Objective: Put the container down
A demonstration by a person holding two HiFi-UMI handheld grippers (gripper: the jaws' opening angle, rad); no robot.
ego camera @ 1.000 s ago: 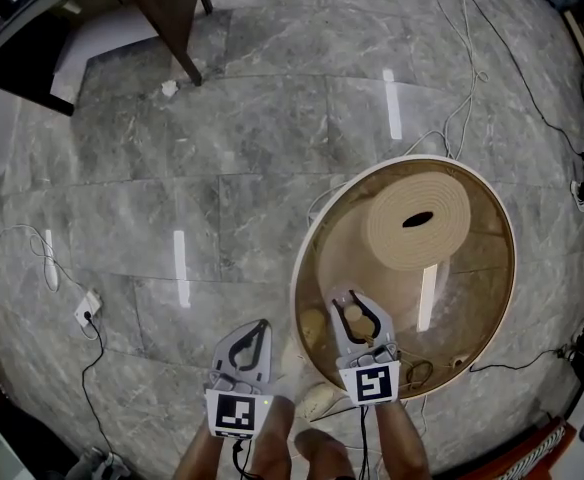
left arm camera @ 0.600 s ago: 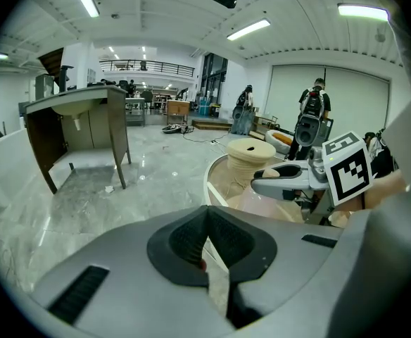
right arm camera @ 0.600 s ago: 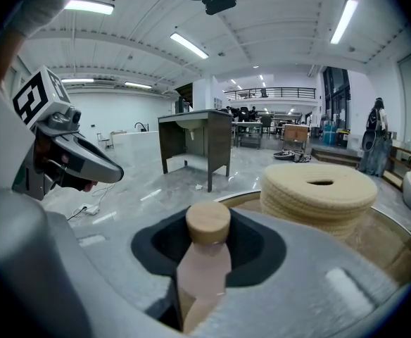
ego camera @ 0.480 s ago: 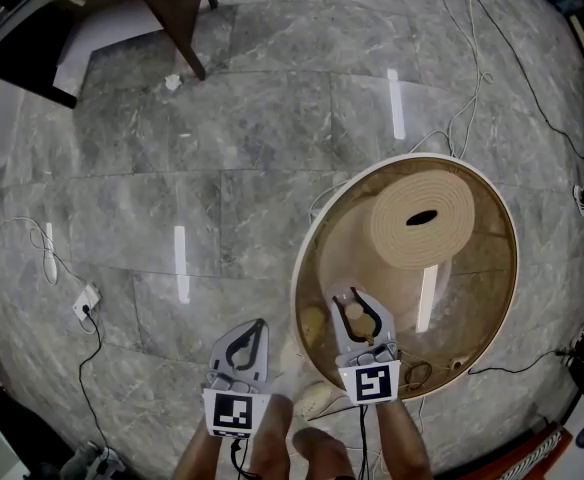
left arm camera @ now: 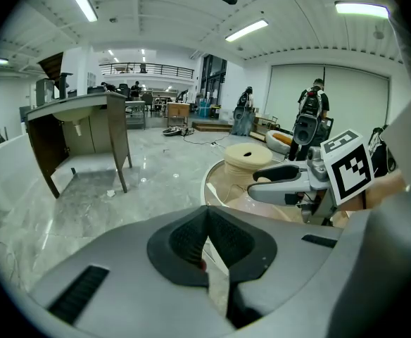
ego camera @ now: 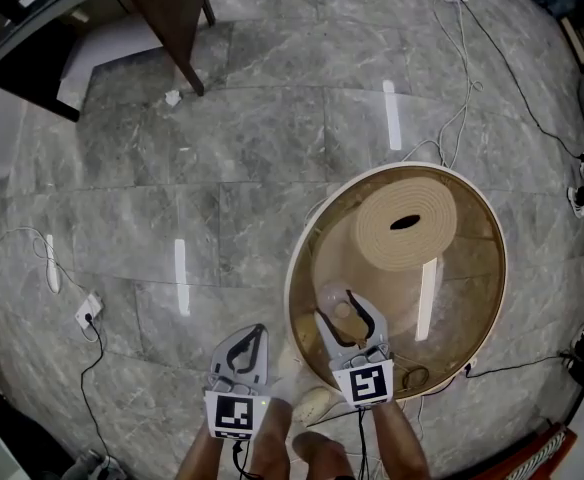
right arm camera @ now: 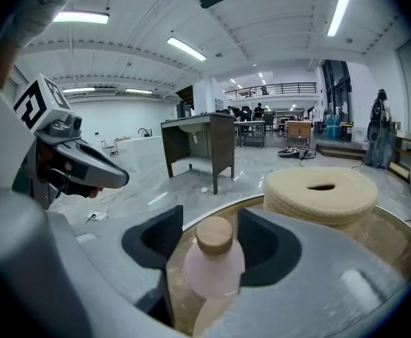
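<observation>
A pale pink container (right arm camera: 215, 259) with a round wooden cap stands upright on the round wooden table (ego camera: 298, 258), near its front edge. My right gripper (ego camera: 348, 311) straddles it, and its jaws have just been opening. In the right gripper view both pads stand off the container (ego camera: 344, 315), so my right gripper (right arm camera: 209, 241) is open around it. My left gripper (ego camera: 253, 336) hangs over the floor left of the table. Its jaws meet with nothing between them in the left gripper view (left arm camera: 207, 241).
A big coiled straw spool (ego camera: 406, 224) sits at the table's far side. A dark wooden desk (ego camera: 177, 18) stands far left. Cables and a power strip (ego camera: 87, 310) lie on the grey marble floor (ego camera: 222, 168). People stand far off in the hall.
The right gripper's jaws have spread apart and let go of the container, which stays upright on the table. The left gripper has not moved.
</observation>
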